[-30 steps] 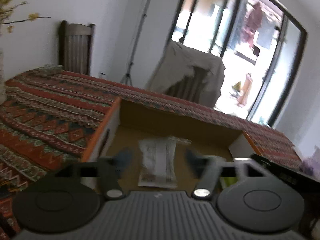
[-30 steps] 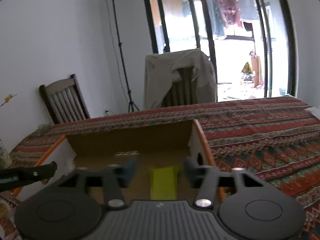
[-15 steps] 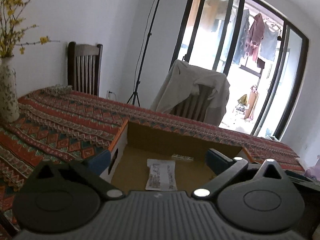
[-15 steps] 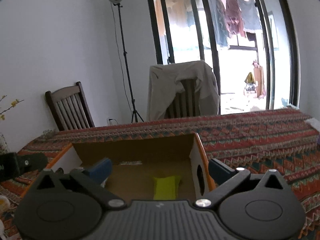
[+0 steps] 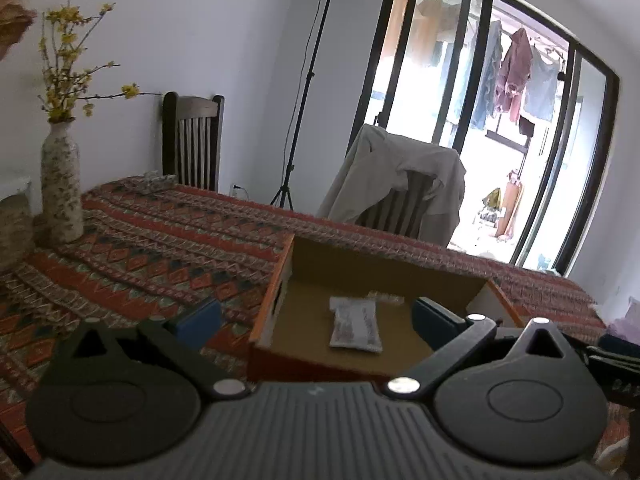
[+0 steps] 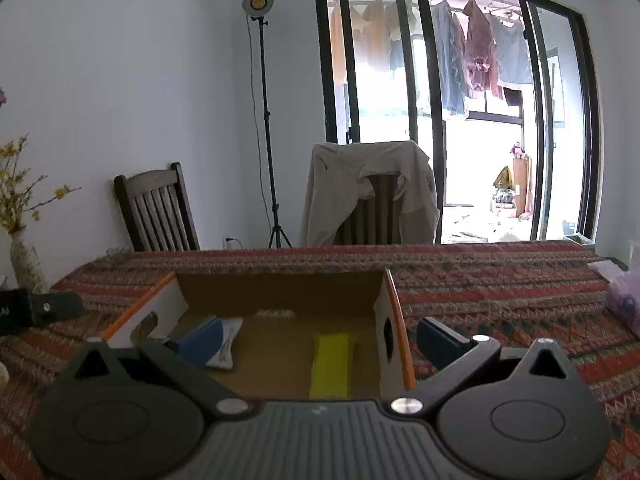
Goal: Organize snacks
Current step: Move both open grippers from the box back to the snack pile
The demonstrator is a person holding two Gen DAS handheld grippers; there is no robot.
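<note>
Both grippers, left (image 5: pixel 316 320) & right (image 6: pixel 320 336), jaws wide & empty: clear box (image 6: pixel 396 316) rim w/o nudging white pkt (image 5: pixel 354 326) or yellow pkt (image 6: pixel 331 364)

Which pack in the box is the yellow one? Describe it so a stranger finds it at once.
Find the open cardboard box on the patterned table. The yellow pack lies flat on its floor by the right wall. The white pack lies toward the left wall.

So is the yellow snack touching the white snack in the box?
Apart. In the right wrist view the yellow snack lies toward the right side of the cardboard box, the white snack toward the left, with bare box floor between them.
</note>
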